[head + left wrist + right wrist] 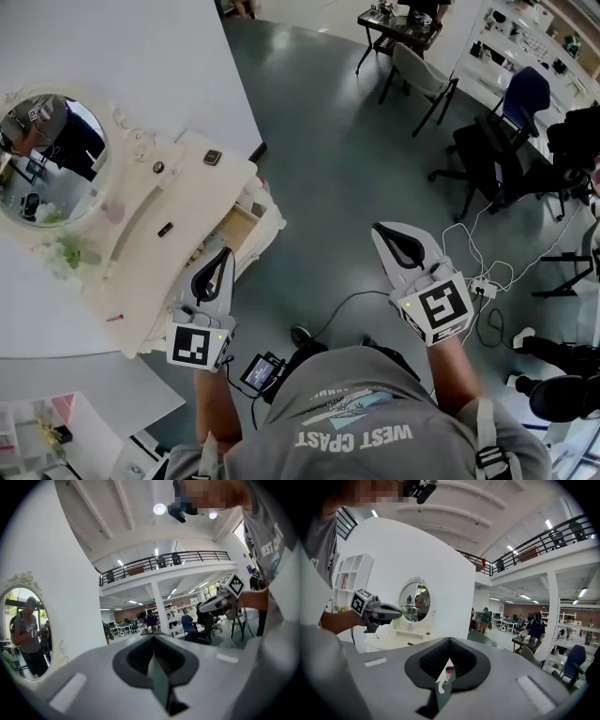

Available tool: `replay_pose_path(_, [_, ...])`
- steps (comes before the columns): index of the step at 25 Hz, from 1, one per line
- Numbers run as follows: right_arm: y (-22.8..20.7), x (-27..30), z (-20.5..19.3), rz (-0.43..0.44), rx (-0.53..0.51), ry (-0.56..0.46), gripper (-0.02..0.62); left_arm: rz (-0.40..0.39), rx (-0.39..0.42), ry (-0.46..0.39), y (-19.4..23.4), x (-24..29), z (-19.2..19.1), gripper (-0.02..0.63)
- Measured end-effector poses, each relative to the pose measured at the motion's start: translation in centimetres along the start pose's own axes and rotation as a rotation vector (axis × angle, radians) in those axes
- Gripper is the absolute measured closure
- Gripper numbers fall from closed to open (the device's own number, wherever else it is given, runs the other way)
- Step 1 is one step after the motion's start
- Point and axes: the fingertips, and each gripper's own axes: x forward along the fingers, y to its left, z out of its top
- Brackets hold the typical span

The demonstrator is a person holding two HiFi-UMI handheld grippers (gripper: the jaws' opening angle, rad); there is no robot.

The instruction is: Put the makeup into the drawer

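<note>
Two hand-held grippers are in view. The left grey plastic hand-held gripper [223, 253] has its ribbed black pads closed tip to tip with nothing between them. It hangs over the front edge of the tabletop, just beside the drawer. The right grey plastic hand-held gripper [378, 228] is likewise closed at the tip and is held above the floor, well apart from the furniture. In the right gripper view, one small white item with a red top [447, 674] shows in the slit below the tip. I cannot tell whether it is pinched or lies beyond.

One cream drawer with a bare wood interior [239, 228] stands pulled out. Its contents are too small to make out.

Four small makeup pieces lie on the smooth cream-white tabletop [187, 192], well apart from one another:
- one dark square compact [213, 157]
- one dark round pot [158, 167]
- one short dark oblong [165, 229]
- one thin red stick [114, 319]

One round mirror in a carved cream frame [56, 150] stands behind them, with one spray of white-and-green flowers [66, 251] near its base. The surrounding glossy grey-green floor [328, 187] is smooth.
</note>
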Motion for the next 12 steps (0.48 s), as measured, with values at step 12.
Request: replay_pose_path(12, [2.9,5.6,3.5,-0.079,-0.039,0.005,0.594,-0.038,-0.026,0.0,7.4,-1.4,-2.5,0.604])
